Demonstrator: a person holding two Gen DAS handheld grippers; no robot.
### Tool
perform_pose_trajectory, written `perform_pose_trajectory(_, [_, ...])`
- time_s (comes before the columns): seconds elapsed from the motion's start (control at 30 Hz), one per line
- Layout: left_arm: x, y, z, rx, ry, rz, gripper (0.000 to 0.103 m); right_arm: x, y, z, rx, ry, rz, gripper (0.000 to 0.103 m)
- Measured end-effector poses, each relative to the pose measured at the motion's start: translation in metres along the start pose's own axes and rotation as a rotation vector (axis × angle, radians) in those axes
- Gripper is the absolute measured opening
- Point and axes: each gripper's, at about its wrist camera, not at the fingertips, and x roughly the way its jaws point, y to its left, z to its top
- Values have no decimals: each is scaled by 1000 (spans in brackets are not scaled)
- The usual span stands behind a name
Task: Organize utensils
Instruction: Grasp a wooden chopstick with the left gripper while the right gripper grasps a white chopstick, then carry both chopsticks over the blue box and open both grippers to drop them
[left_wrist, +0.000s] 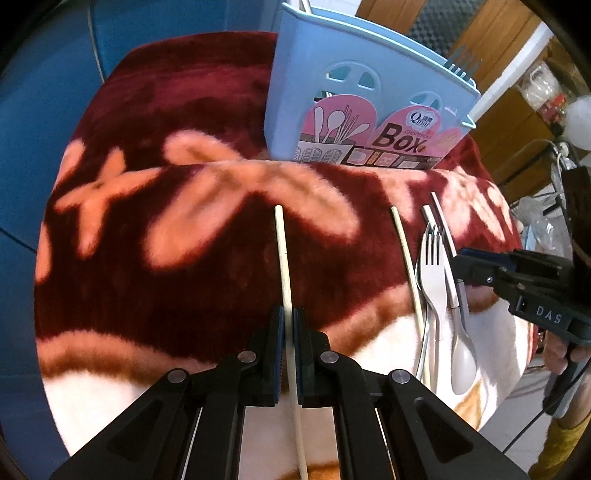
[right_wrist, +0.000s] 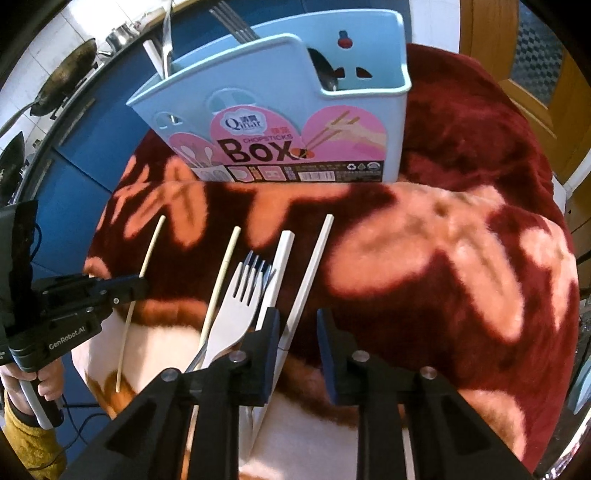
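Black plastic jaws of the left gripper (left_wrist: 288, 328) are pinched almost together on a pale wooden chopstick (left_wrist: 282, 254), which runs forward from between the pads and lies along the red flowered blanket (left_wrist: 177, 266). To its right on the blanket lie a second wooden chopstick (left_wrist: 406, 258), then a white fork (left_wrist: 433, 273) over a metal fork whose tines just show behind it, and a white spoon (left_wrist: 461, 354) with its bowl toward the camera. The right gripper (right_wrist: 297, 321) stands open with a wide gap between its fingers, holding nothing; a white chopstick (right_wrist: 310, 273) passes through that gap on the blanket, and another white chopstick (right_wrist: 279, 266) lies just beside its left finger. Beyond the utensils a light blue chopstick box (right_wrist: 295, 107) stands upright on the blanket, with a metal spoon (right_wrist: 327, 74) in its right compartment and fork tines (right_wrist: 232, 22) rising from the left.
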Motion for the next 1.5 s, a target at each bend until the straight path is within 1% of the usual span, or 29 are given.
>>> perform_pose_trajectory(0.03, [0,-1,0,8,3,4,5,1,0,1,-3,6,-2,15])
perform_pose_trajectory(0.13, [1,-5,1,27,-3,8,5,0,-1,3,-5,9,3,11])
perform_pose_trajectory(0.23, [1,-2,0,8,-22,-14,4,-4,-5,-1,18,-25,31,9])
perform_pose_trajectory(0.27, [0,0,0,-4,-35,-30,4,-9,-9,-4,30,-58,48,4])
perform_pose_trajectory(0.3, [-4,4,-1,-11,-48,-45,4,-15,-11,-7,32,-87,49,2])
perform_pose_trajectory(0.37, [-13,10,-3,-26,-102,-76,4,-33,-17,-14,29,-170,53,2])
perform_pose_trajectory(0.47, [-29,10,-5,-41,-193,-133,4,-50,-21,-20,34,-261,68,2])
perform_pose_trajectory(0.5, [-33,8,-5,-43,-215,-144,4,-56,-23,-23,31,-289,79,2])
perform_pose_trajectory(0.53, [-38,7,-5,-44,-250,-157,4,-57,-23,-25,29,-291,85,2])
perform_pose_trajectory(0.57, [-43,5,-5,-44,-282,-158,4,-56,-23,-25,27,-280,94,2])
perform_pose_trajectory(0.63, [-49,0,-2,-41,-319,-152,4,-50,-21,-23,32,-248,103,2])
perform_pose_trajectory(0.7, [-52,-7,0,-34,-338,-146,4,-39,-23,-19,33,-181,98,3])
perform_pose_trajectory(0.77, [-54,-12,1,-25,-346,-136,4,-31,-17,-17,21,-134,84,5])
perform_pose_trajectory(0.8, [-55,-14,1,-19,-353,-130,4,-27,-13,-16,12,-115,76,9])
perform_pose_trajectory(0.83, [-57,-14,1,-17,-360,-124,4,-24,-10,-15,8,-100,60,10])
perform_pose_trajectory(0.87, [-59,-13,0,-17,-368,-118,4,-22,-9,-16,3,-90,49,10])
perform_pose_trajectory(0.97, [-59,-12,-1,-23,-379,-124,4,-9,-2,-13,-13,-35,-19,10])
perform_pose_trajectory(1.03, [-59,-11,-2,-24,-386,-129,4,-4,1,-11,-19,-13,-33,11])
perform_pose_trajectory(1.13, [-60,-9,-3,-22,-402,-127,4,1,4,-9,-35,3,-42,13])
perform_pose_trajectory(1.33, [-63,-9,-3,-29,-441,-126,4,0,4,-9,-35,26,-62,12])
perform_pose_trajectory(1.4, [-63,-11,-3,-22,-448,-131,4,2,8,-8,-54,17,-70,12])
perform_pose_trajectory(1.47, [-65,-12,-3,-21,-458,-135,4,-1,7,-10,-46,-9,-38,10])
perform_pose_trajectory(1.5, [-66,-13,-3,-20,-465,-140,4,-4,7,-11,-39,-30,-25,7])
